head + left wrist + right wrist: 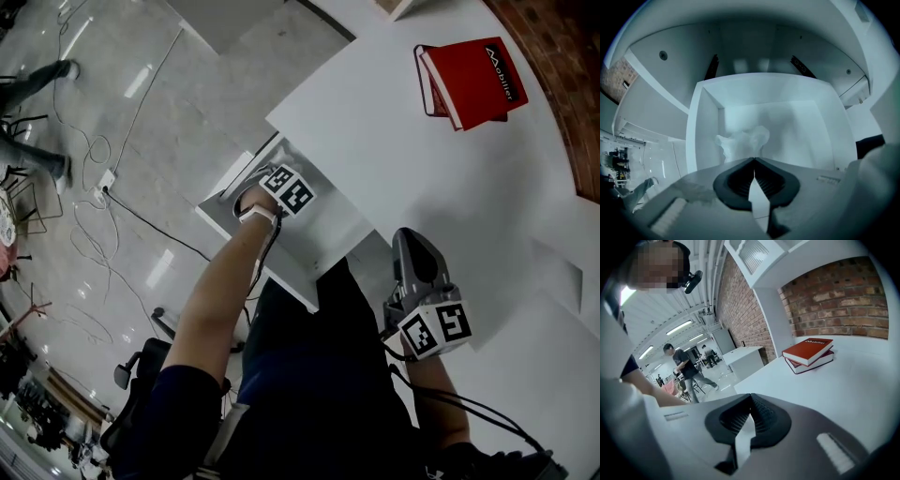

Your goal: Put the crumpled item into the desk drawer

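The crumpled white paper (743, 139) sits right at the tips of my left gripper (753, 160), whose jaws are shut on its near edge. Both are inside the open white drawer (706, 133), close to its left wall. In the head view only that gripper's marker cube (289, 190) and the person's forearm show above the drawer (221, 208), which is pulled out from under the white desk (422, 169); the paper is hidden there. My right gripper (749, 401) is shut and empty, and it hovers over the desk's near edge (406, 236).
Two red books (472, 80) (809, 352) lie stacked at the desk's far side by a brick wall. Cables and a power strip (105, 180) trail over the floor left of the drawer. An office chair (141, 370) stands near the person's left side. People stand in the background.
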`<state>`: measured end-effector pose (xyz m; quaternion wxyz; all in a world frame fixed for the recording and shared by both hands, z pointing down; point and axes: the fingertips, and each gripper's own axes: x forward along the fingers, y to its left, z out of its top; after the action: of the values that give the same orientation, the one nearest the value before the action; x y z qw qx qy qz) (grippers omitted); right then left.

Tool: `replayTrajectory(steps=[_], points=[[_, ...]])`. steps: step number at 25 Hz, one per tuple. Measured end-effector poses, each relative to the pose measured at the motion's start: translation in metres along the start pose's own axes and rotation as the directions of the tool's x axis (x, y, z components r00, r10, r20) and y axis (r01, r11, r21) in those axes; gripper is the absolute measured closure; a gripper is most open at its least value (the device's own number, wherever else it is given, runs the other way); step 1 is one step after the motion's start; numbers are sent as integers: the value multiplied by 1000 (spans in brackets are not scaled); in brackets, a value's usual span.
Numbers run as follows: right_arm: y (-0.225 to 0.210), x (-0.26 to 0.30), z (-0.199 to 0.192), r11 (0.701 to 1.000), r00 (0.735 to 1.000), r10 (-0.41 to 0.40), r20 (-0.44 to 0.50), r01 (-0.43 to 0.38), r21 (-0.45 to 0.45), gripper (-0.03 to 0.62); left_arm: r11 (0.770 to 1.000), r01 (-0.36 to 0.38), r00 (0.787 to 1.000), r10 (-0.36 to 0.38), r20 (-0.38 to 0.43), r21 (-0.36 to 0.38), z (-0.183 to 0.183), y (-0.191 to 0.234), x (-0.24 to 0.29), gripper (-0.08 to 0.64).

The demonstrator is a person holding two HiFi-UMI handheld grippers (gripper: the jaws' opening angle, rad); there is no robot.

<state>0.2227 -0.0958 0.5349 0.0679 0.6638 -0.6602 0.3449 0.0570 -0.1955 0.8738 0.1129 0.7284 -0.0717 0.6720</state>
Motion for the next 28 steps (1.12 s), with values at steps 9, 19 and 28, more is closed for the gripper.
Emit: replayTrajectory(steps=[9, 19, 28], points=[[4, 1, -5, 1000, 1000, 8, -4, -8, 4, 591, 999, 1, 999, 0, 48, -32, 8, 1, -1, 480], [36, 16, 11, 993, 994, 103, 24, -102, -57, 589, 991, -13, 971, 44, 233, -133, 18, 16, -64, 430], [73, 27, 26, 971, 977, 207, 44, -199, -132, 589, 935, -6, 799, 218, 560, -356, 20, 46, -204, 431]])
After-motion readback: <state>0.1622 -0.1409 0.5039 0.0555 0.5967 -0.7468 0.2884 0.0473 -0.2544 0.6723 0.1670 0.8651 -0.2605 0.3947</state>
